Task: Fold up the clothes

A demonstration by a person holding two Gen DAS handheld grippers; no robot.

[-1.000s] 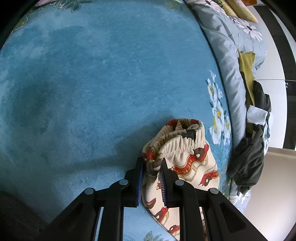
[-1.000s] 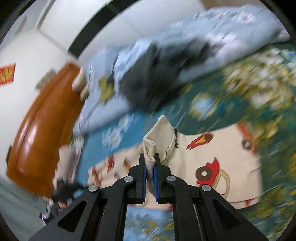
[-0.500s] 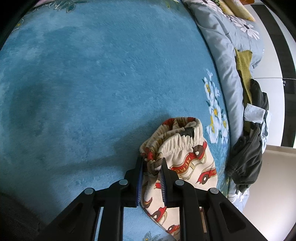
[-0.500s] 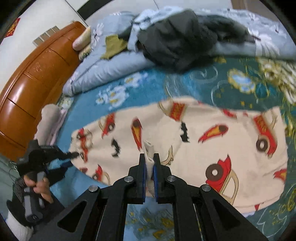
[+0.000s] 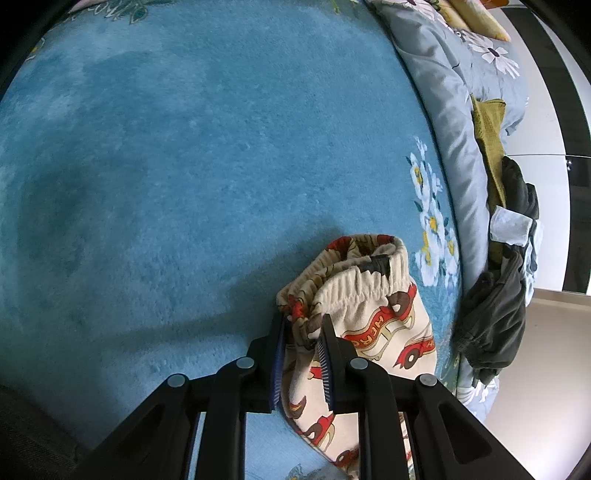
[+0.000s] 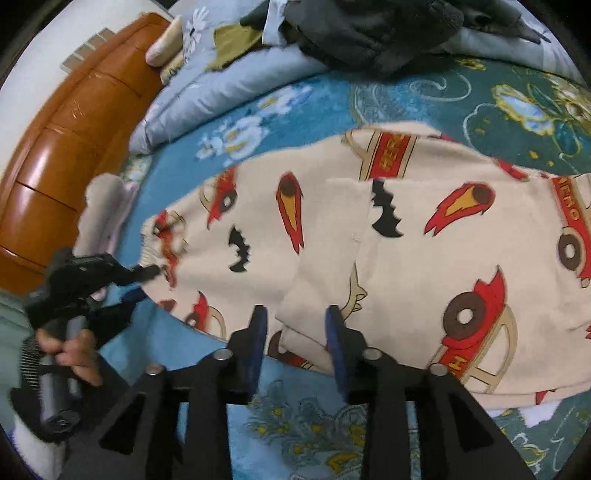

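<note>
Moved: my right gripper (image 6: 295,332) came down to the bed (image 6: 332,424), jaws opening, folded corner of the pants (image 6: 332,229) loose between them. Left gripper (image 5: 301,343): clamped on the waistband (image 5: 354,284). Pants: flat, long axis nine to three, waistband at nine. Open blue bed from nine to twelve; dark clothes (image 6: 369,33) at twelve.

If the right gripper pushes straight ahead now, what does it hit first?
Most likely the folded edge of the cream pants, already between the right gripper's opening jaws, pads off it; the blue blanket lies beneath.
</note>
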